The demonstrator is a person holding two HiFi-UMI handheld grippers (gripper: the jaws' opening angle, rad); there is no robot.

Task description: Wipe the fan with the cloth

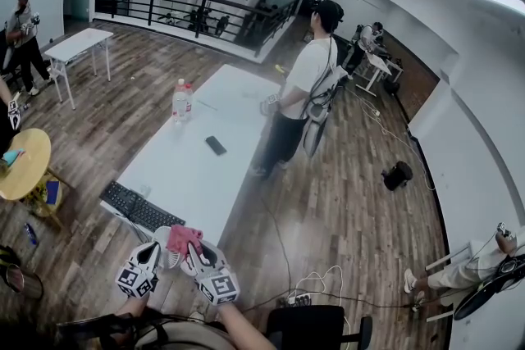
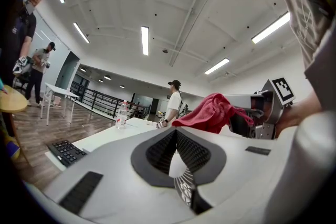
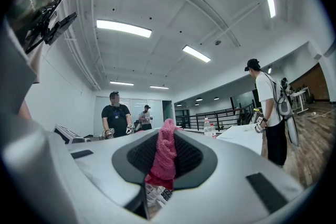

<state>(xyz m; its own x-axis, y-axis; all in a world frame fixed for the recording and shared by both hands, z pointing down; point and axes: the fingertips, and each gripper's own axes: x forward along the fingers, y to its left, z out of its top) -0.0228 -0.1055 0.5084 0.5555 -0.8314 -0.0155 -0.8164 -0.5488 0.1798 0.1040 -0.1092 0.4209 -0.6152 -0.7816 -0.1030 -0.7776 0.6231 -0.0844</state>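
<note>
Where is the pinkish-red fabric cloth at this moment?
The pinkish-red fabric cloth sits clamped in the right gripper, bottom centre of the head view, at the near end of the white table, beside the black keyboard.

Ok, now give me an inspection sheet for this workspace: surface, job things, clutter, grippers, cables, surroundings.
Surface: long white table.
Job's things: red cloth bunched between the right gripper's jaws; fan not clearly made out.
Clutter: bottle, phone and keyboard on the table.
Grippers: left gripper shut, empty; right gripper shut on the cloth.
Cables: white cable looped on the floor right of the table.
Surroundings: person in white shirt beside the table; round table at left.
</note>
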